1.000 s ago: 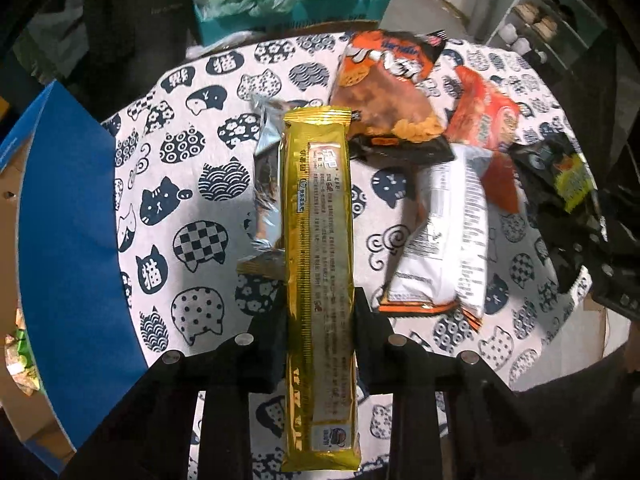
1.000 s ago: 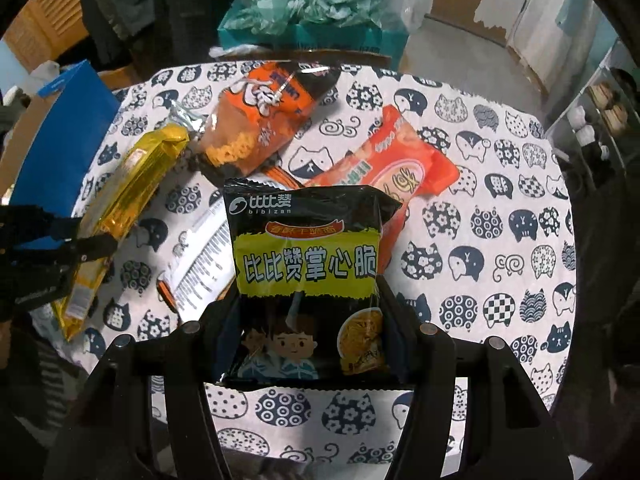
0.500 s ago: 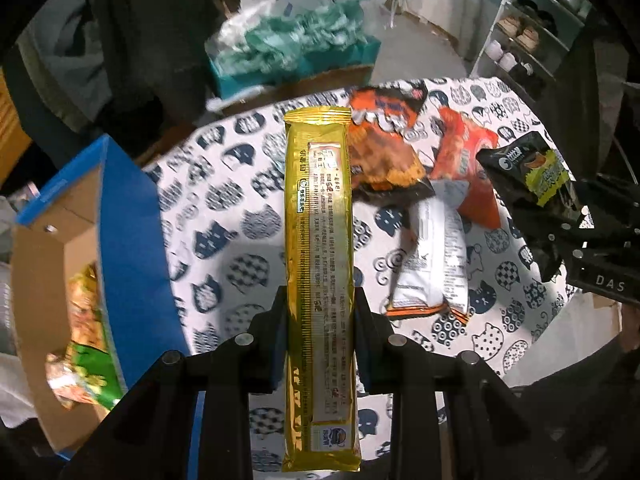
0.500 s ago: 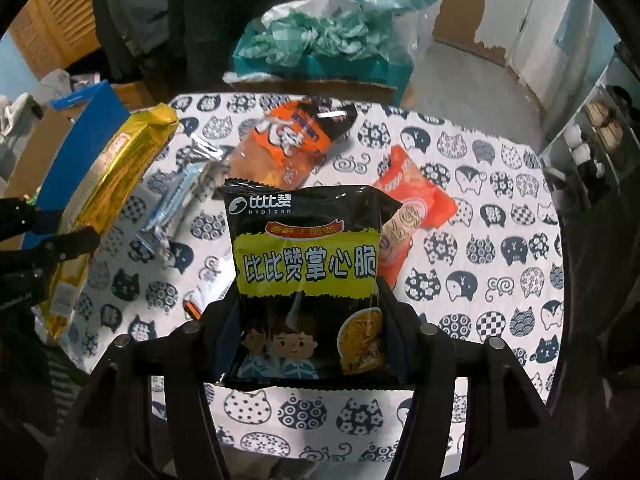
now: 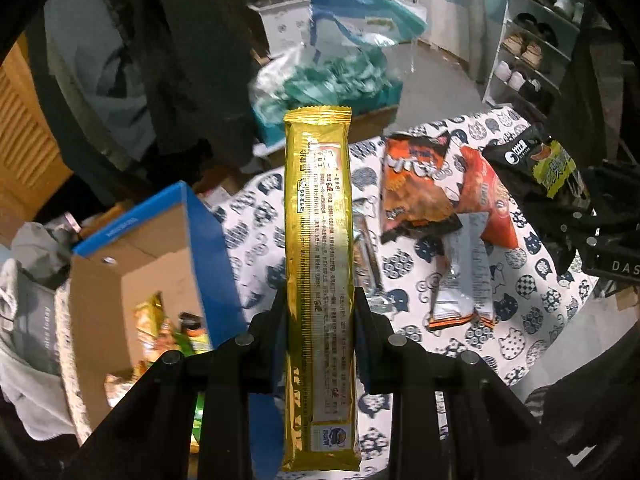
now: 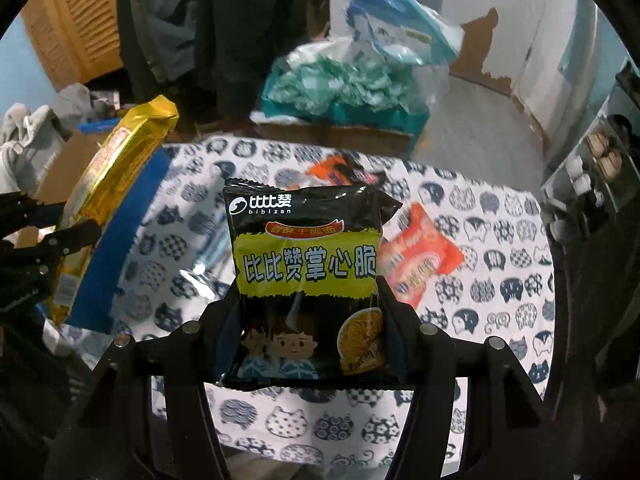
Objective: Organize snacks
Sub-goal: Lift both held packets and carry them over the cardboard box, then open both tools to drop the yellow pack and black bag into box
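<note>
- Snacks are being sorted off the cat-print tabletop (image 6: 500, 248) into the blue cardboard box (image 5: 160, 248) standing open at its left edge, where some packets are already lying.
- A long gold packet (image 5: 320, 280) is being clamped by the left claw (image 5: 320, 320) low on its length, so most of it is sticking out ahead, clear of the cloth.
- A black-and-yellow noodle packet (image 6: 306, 276) is being squeezed across its lower half by the right claw (image 6: 308, 332), face up, also off the tabletop.
- One packet is being carried per claw, probably so that two go into the box in one trip.
- An orange chip bag (image 5: 416, 184), a red packet (image 5: 484, 200), a white-backed packet (image 5: 464, 276) and a silver bar (image 5: 366, 252) are being left on the tabletop, overlapping in a loose pile, judged as waiting for a later turn.
</note>
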The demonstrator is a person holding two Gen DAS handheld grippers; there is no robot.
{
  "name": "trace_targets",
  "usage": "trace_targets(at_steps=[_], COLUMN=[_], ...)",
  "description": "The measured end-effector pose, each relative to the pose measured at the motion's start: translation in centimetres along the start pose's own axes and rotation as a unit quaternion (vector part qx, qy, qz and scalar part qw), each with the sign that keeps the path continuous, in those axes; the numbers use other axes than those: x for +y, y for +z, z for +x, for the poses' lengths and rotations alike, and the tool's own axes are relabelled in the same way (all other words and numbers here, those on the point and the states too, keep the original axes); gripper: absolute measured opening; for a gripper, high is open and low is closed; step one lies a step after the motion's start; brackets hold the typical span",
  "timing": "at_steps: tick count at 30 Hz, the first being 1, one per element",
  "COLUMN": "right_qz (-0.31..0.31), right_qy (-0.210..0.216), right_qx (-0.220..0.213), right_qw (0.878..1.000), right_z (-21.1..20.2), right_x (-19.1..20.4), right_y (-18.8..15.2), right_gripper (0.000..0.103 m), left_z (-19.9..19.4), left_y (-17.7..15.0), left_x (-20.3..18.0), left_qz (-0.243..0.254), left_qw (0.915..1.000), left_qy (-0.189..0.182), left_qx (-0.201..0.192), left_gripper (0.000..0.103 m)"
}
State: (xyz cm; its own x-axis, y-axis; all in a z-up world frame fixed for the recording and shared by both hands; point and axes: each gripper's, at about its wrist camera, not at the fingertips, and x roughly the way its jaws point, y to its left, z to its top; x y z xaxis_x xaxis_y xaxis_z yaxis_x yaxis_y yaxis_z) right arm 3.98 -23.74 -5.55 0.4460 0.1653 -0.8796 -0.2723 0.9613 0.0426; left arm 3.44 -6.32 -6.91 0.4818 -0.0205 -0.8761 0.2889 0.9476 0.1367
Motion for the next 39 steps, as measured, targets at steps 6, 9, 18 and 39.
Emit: trace_targets(at_steps=[6, 9, 18, 39], right_qz=[-0.022, -0.032, -0.065, -0.140], right_qy=[0.013, 0.022, 0.042, 0.093], right_qx=[-0.017, -0.025, -0.036, -0.015], right_qw=[1.000, 0.999, 0.996, 0.986], right_z=[-0.9, -1.2, -1.3, 1.5], right_x=[3.1, 4.9, 10.0, 22.4], right_y=[1.9, 2.8, 4.9, 8.5], right_gripper=[0.060, 0.060, 0.060, 0.060], left_z=[-1.4, -2.0, -2.6, -1.6], left_y=[-0.4, -0.8, -2.5, -7.5], left_x=[2.3, 3.4, 7.4, 16.7], left_qz=[-0.008, -0.012, -0.036, -0.109], left_qw=[0.9998, 0.9995, 0.9986, 0.9927], left_qy=[0.013, 0.019, 0.027, 0.049], left_qx=[-0.015, -0.022, -0.028, -0.016], left_gripper=[0.029, 0.029, 0.029, 0.029])
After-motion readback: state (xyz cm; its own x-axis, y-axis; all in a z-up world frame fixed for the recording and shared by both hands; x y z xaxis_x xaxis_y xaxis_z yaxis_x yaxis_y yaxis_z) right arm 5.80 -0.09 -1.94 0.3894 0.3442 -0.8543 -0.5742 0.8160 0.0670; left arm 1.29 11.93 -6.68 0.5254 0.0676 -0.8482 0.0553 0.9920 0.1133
